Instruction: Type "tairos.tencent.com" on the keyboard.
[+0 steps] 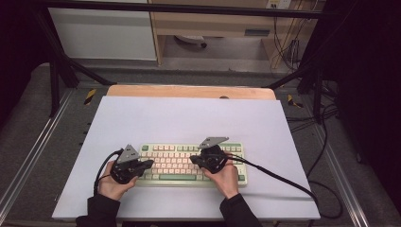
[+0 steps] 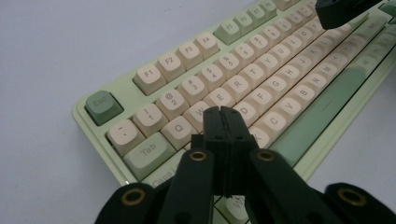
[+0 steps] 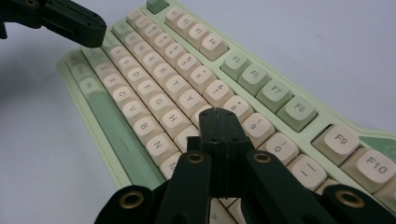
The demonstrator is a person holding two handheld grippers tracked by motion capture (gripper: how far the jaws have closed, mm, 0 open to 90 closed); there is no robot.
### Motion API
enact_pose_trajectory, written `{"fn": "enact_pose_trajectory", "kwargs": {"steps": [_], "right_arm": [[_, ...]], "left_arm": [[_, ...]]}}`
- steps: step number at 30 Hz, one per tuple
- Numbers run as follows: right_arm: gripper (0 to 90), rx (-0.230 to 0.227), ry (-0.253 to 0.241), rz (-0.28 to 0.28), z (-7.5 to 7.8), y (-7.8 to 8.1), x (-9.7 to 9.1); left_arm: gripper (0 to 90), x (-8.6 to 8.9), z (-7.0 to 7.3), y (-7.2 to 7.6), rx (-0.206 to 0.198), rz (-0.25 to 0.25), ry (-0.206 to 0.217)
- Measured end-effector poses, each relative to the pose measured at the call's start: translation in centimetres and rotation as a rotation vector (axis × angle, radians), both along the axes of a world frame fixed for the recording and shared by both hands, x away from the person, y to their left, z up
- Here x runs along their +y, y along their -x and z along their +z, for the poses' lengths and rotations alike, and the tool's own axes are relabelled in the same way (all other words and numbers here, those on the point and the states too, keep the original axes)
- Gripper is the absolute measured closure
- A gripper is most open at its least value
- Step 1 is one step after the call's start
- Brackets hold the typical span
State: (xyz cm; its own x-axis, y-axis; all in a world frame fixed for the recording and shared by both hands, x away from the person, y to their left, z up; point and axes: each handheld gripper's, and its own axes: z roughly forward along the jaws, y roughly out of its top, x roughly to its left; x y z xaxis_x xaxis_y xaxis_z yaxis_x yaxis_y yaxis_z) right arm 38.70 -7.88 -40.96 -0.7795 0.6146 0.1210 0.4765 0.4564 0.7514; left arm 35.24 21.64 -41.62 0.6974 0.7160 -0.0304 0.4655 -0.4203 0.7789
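A pale green keyboard (image 1: 176,163) with cream and green keys lies on the white sheet near the front edge. My left gripper (image 1: 150,163) hovers over its left end, jaws pressed together with nothing between them. In the left gripper view the closed tips (image 2: 222,112) sit just above the keyboard (image 2: 261,70), near the W and E keys. My right gripper (image 1: 193,160) is over the right half, also shut and empty. Its tips (image 3: 219,114) hang above the keyboard (image 3: 154,88), around the U and I keys. Each gripper view catches the other gripper farther off: the right gripper (image 2: 341,9) and the left gripper (image 3: 70,21).
The white sheet (image 1: 189,118) covers a wooden tabletop (image 1: 189,91). A black cable (image 1: 283,177) trails from the right gripper across the sheet to the right edge. Metal frame rails and more cables run around the table.
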Motion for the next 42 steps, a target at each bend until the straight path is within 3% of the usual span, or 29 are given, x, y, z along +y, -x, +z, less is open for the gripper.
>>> {"fn": "enact_pose_trajectory", "kwargs": {"steps": [12,25,32,42], "right_arm": [[90.0,0.007,-0.007,0.017,0.6,0.8,-1.2],[90.0,0.02,-0.02,0.015,0.2,1.9,-3.1],[90.0,0.021,-0.028,0.01,0.1,2.3,-3.9],[90.0,0.024,-0.029,0.007,-0.2,2.6,-4.3]], "left_arm": [[89.8,-0.8,0.5,-0.3,-0.008,0.011,-0.005],[89.8,-3.6,0.6,-1.6,-0.008,-0.006,-0.032],[89.8,-4.9,0.0,-2.4,0.0,-0.008,-0.046],[89.8,-5.3,-0.8,-2.7,0.0,-0.007,-0.059]]}}
